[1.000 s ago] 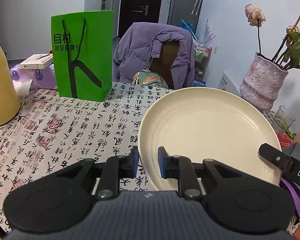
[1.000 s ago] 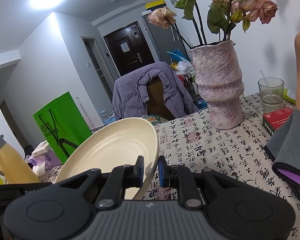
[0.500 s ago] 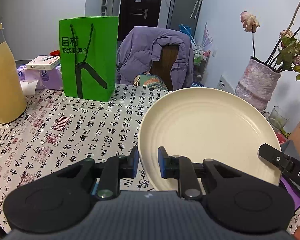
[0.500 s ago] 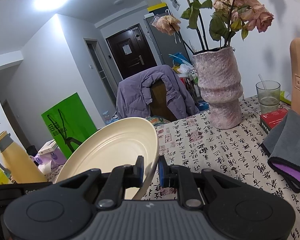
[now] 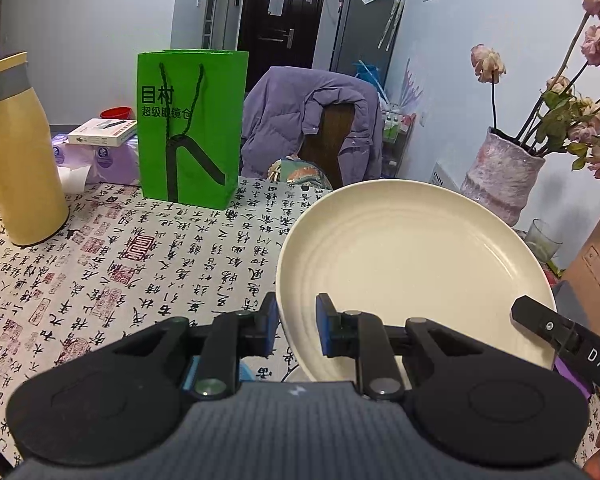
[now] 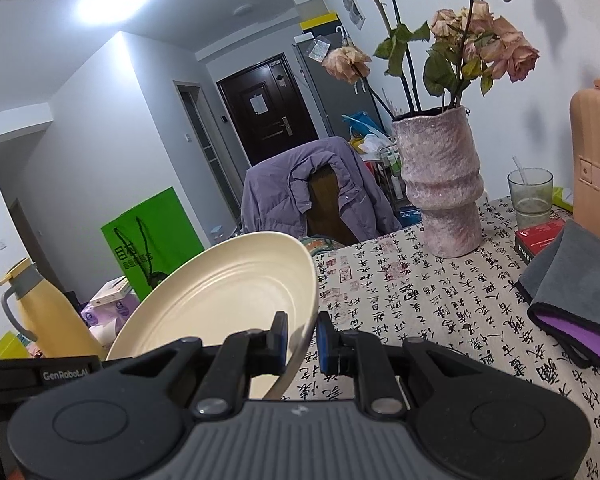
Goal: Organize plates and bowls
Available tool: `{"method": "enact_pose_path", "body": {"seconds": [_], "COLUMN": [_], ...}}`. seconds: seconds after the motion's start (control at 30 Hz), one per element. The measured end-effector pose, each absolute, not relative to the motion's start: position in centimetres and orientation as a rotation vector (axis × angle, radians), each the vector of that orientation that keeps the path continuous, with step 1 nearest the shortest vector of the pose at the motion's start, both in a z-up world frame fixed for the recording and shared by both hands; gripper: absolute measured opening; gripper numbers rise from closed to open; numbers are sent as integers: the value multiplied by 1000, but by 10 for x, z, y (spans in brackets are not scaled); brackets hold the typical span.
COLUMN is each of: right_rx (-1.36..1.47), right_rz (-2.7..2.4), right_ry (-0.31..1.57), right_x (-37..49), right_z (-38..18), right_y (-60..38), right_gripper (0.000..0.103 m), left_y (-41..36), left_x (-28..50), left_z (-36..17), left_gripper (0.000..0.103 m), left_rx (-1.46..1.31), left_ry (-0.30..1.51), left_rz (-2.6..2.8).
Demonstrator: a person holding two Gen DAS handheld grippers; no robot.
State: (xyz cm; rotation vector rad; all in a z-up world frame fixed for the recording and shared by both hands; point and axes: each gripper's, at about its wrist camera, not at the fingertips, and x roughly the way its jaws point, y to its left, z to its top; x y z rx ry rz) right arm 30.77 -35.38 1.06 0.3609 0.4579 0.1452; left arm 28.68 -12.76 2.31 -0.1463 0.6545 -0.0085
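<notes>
Over the calligraphy-print worktop (image 5: 148, 264), both sets of fingers, left (image 5: 296, 326) and right (image 6: 302, 338), are clamped on opposite rims of one cream plate (image 5: 412, 264) held tilted between them, so both hands should travel together, keeping it clear of the vase (image 6: 440, 184).

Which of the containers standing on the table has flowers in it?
The rough pink vase holds the wilted flowers; the yellow jug is capped, and the glass holds only a straw.

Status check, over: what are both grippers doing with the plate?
Left gripper and right gripper both shut on the cream plate, one rim each. Plate tilted, off the table. Pink vase stands ahead on the right.
</notes>
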Motion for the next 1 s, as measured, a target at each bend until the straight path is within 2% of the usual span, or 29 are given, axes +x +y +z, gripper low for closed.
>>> {"method": "enact_pose_path", "body": {"seconds": [1.0], "right_rx": [345], "right_rz": [159], "right_ry": [437], "right_x": [248], "right_z": [24], "right_y": [-320], "right_gripper": [15], "left_y": [-87], "left_x": [217], "left_z": [37], "left_gripper": [21], "left_rx": [-177], "left_ry": [599], "left_rz": [-16]}}
